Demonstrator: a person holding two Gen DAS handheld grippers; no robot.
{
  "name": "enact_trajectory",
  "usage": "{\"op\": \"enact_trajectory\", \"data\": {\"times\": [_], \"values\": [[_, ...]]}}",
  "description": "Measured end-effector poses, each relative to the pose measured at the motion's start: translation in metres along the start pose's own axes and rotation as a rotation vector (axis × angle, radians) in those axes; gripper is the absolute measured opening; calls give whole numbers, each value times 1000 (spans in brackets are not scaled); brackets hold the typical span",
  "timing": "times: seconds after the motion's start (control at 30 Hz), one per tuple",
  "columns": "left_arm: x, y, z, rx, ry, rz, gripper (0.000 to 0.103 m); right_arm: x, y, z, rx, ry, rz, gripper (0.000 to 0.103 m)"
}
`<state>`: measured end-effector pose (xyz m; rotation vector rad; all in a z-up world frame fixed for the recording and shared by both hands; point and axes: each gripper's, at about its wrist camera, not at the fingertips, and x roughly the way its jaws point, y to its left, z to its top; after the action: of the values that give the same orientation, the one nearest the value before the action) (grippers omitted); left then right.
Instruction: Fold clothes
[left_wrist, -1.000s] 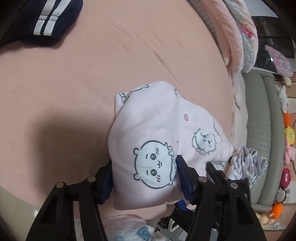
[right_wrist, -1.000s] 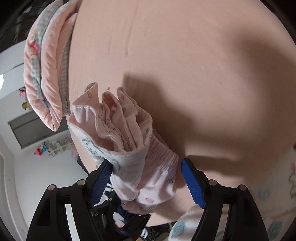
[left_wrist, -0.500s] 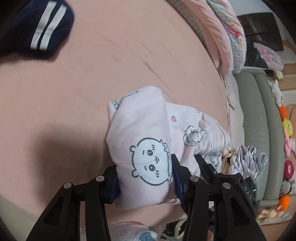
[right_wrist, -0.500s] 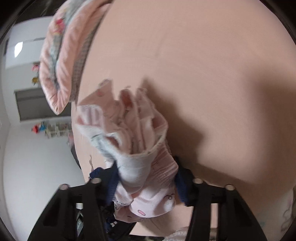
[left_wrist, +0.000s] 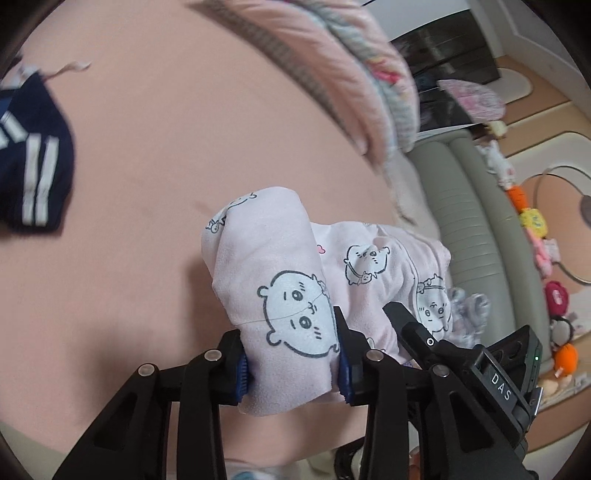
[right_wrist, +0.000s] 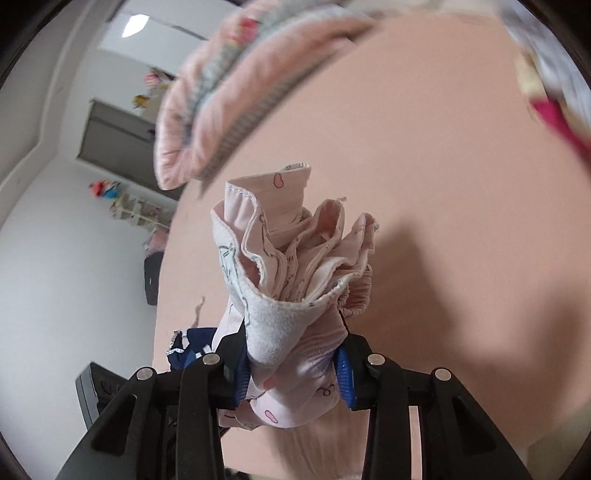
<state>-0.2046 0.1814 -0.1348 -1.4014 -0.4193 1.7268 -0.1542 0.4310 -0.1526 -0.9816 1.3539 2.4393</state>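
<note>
A folded pale pink garment (left_wrist: 266, 236) printed with white cartoon faces is bunched between the blue pads of my left gripper (left_wrist: 291, 369), whose jaws are closing and pressing on it. Its other end, a fan of pink layered edges (right_wrist: 295, 251), sits between the pads of my right gripper (right_wrist: 291, 369), also closing and squeezing the cloth. The bundle hangs above the peach bed sheet (left_wrist: 147, 110). The black housing of the other gripper (left_wrist: 491, 373) shows at the right of the left wrist view, just behind the garment.
A navy garment with white stripes (left_wrist: 33, 177) lies at the sheet's left edge. A folded pink quilt (left_wrist: 351, 74) runs along the far side. A grey-green sofa (left_wrist: 476, 229) with plush toys (left_wrist: 532, 221) stands beyond the bed. Bare sheet surrounds the bundle.
Both grippers' jaws have narrowed onto the pink garment and lifted it off the sheet. The views have rolled, and more of the room shows around the bed.
</note>
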Motion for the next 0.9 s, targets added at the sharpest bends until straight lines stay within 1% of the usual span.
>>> {"op": "enact_trajectory", "data": {"times": [0.03, 0.1, 0.23, 0.3, 0.43, 0.5, 0.57, 0.6, 0.67, 0.7, 0.73, 0.8, 0.9], "values": [[-1, -6, 2, 12, -3, -11, 33, -9, 5, 4, -28, -10, -6, 37], [1, -17, 4, 52, 0, -22, 33, -22, 17, 12, -91, -27, -46, 37], [28, -42, 2, 131, 48, 5, 33, -33, 34, 27, -197, -19, -172, 37], [35, -47, -5, 166, 63, 41, 33, -41, 31, 27, -246, -3, -232, 37], [50, -46, -14, 244, 95, 141, 33, -26, 10, 31, -254, 79, -262, 37], [57, -39, -19, 283, 121, 187, 33, -13, -9, 27, -220, 136, -246, 37], [63, -29, -23, 317, 142, 241, 33, -4, -30, 21, -168, 188, -213, 37], [66, -22, -25, 327, 158, 274, 33, 4, -43, 16, -129, 234, -190, 38], [69, -5, -29, 313, 184, 320, 33, 16, -64, 3, -73, 312, -171, 40], [68, 4, -30, 292, 191, 322, 33, 23, -73, -4, -56, 359, -171, 43], [66, 13, -31, 262, 196, 309, 33, 27, -79, -11, -47, 391, -169, 50], [60, 25, -33, 215, 190, 277, 33, 25, -94, -22, -4, 420, -148, 60], [53, 28, -35, 201, 170, 276, 33, 17, -109, -25, 88, 416, -91, 61]]}}
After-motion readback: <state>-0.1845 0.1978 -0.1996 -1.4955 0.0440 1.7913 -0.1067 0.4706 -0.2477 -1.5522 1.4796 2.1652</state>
